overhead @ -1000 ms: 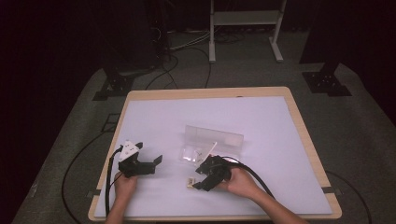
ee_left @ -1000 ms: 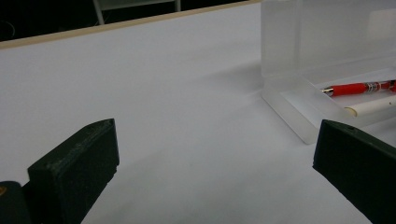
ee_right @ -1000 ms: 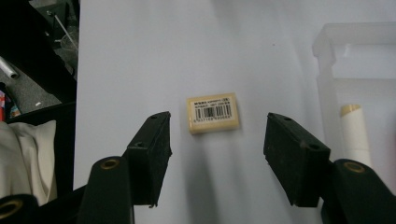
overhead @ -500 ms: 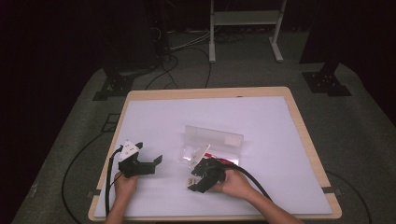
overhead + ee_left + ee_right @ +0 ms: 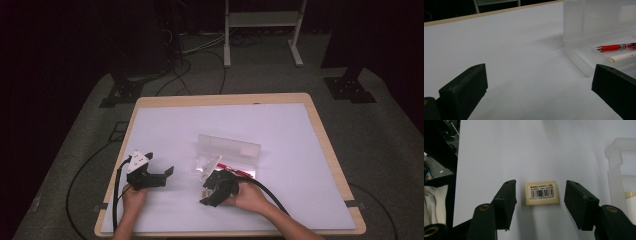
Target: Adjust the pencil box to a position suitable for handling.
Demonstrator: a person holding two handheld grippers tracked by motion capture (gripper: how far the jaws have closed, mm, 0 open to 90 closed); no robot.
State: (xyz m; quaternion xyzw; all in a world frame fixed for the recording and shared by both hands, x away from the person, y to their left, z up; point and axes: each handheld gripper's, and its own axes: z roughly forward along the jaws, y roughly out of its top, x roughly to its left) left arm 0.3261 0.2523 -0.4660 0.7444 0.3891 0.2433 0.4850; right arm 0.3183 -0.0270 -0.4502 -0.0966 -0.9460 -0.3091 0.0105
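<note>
High view: white desk [image 5: 300,150]; clear case [image 5: 229,149] with its lid up sits near centre, red pen [image 5: 235,170] in its tray. Right hand-held gripper [image 5: 206,192] at about 7 o'clock of the case, pointing down at the desk; left hand-held gripper [image 5: 167,172] well off at 9 o'clock, nothing near its jaws. Left gripper view: jaws wide apart over bare desk, holding nothing; case [image 5: 596,32] at 2 o'clock, pen [image 5: 615,47] and a white stick [image 5: 624,57] in the tray. Right gripper view: eraser [image 5: 542,193], barcode label up, lies flat between the jaws, gaps on both sides, pads not touching; case edge [image 5: 620,165] at 3 o'clock. Judged step: lining up to pick the eraser. Next calls for closing squarely on its short ends, then lifting it toward the tray.
</note>
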